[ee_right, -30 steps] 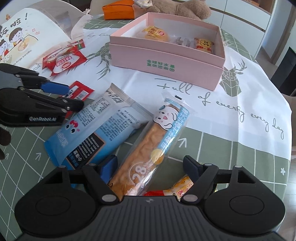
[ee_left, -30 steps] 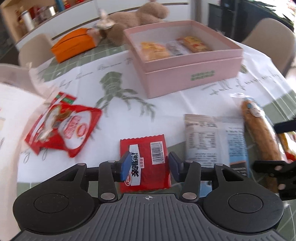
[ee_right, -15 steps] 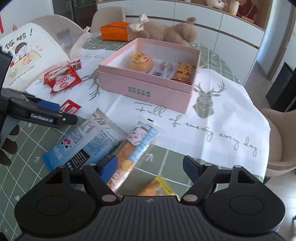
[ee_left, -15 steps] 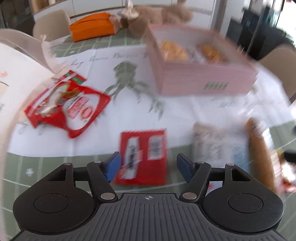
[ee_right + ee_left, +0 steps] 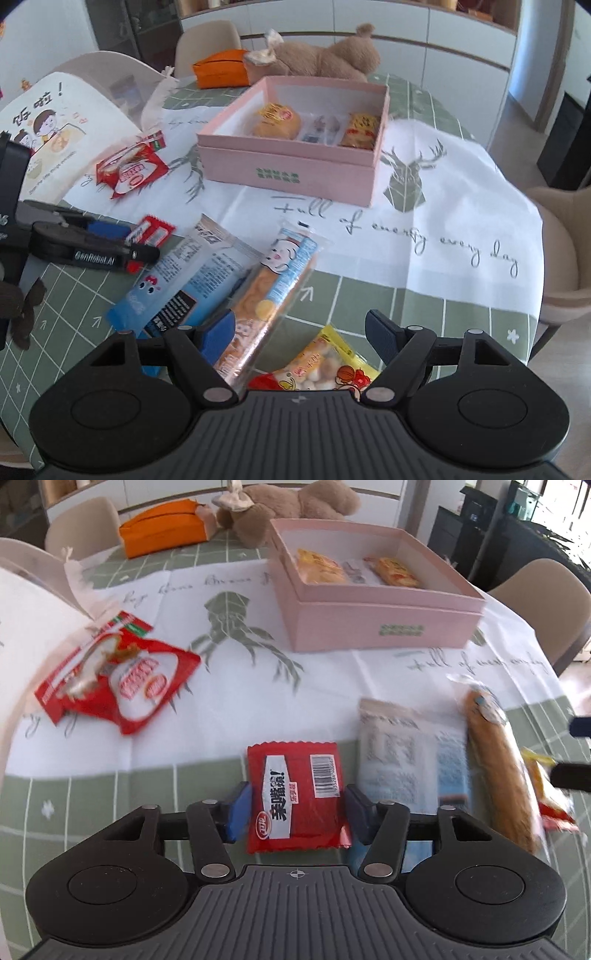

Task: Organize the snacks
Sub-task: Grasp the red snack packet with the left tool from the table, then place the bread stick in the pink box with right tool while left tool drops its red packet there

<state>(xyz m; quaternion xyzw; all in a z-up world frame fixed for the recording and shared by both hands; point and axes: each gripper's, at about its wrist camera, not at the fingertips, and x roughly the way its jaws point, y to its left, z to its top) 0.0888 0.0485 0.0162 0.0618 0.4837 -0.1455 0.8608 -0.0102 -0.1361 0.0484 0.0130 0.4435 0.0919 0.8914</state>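
Lying flat on the tablecloth, the small red packet is bracketed by the left gripper — spread, not visibly touching. The right gripper is held wide, empty, above the long bread packet — near the pink box.

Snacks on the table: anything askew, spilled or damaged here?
Nothing spilled or torn. The blue packet, long bread pack and yellow snack bag lie overlapping at angles; three snacks sit in the pink box.
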